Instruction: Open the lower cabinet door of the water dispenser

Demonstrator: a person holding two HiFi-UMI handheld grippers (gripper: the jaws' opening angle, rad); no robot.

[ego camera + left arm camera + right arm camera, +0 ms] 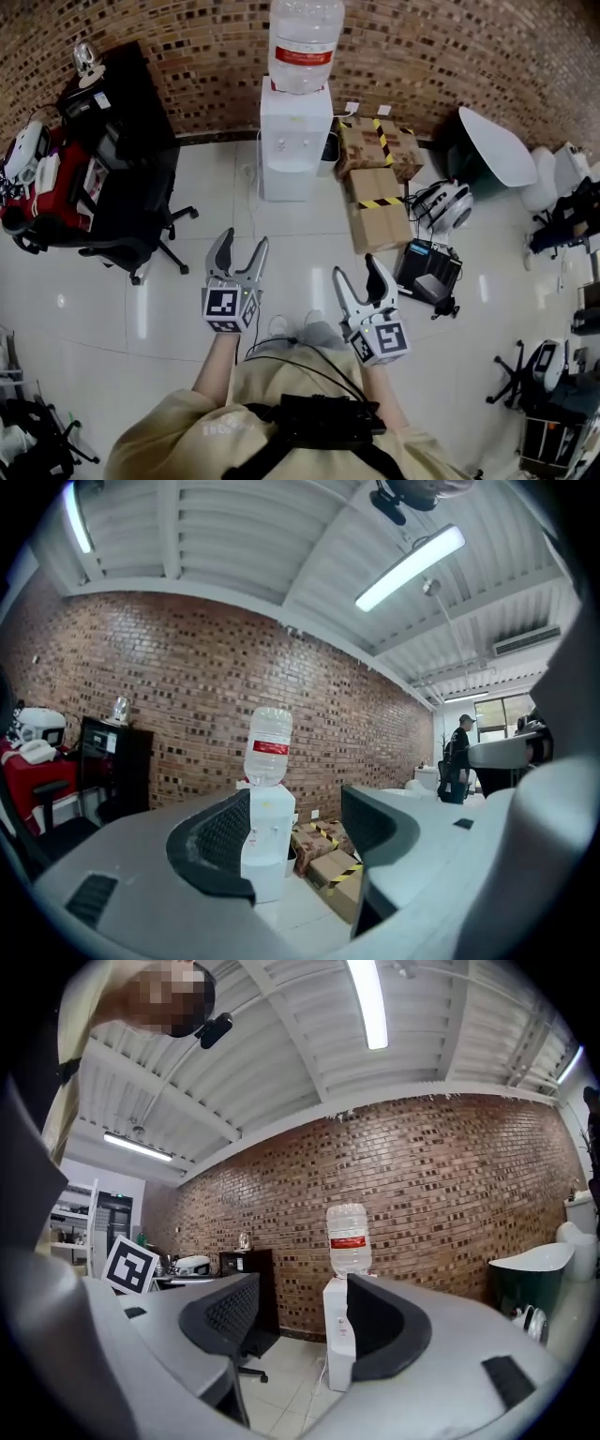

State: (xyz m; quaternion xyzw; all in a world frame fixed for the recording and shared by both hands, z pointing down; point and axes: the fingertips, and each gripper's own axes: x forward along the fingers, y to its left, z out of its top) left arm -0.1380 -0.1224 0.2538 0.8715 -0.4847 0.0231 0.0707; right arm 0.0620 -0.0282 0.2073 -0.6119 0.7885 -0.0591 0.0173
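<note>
We hold our left tool (243,240) and right tool (357,267) with jaws apart and empty, both well apart from the white water dispenser (294,141).

- Dispenser (295,141): white all over.
- Bottle (305,37): clear, with a red label band.
- Wall (450,47): red-brown brick, speckled with darker and paler bricks.
- Floor (281,253): glossy white tiles with thin grey joints.
- Boxes (375,187): brown cardboard crossed by yellow-and-black striped tape.
- Cabinet (131,122) and chair (141,234) near the floor's left edge: black.
- Left gripper (244,239) and right gripper (357,266): pale grey, the jaws lined with black ribbed pads; each carries a cube (228,309) of black square markers on white.
- Shirt (178,441): beige, under a black harness (319,422).
</note>
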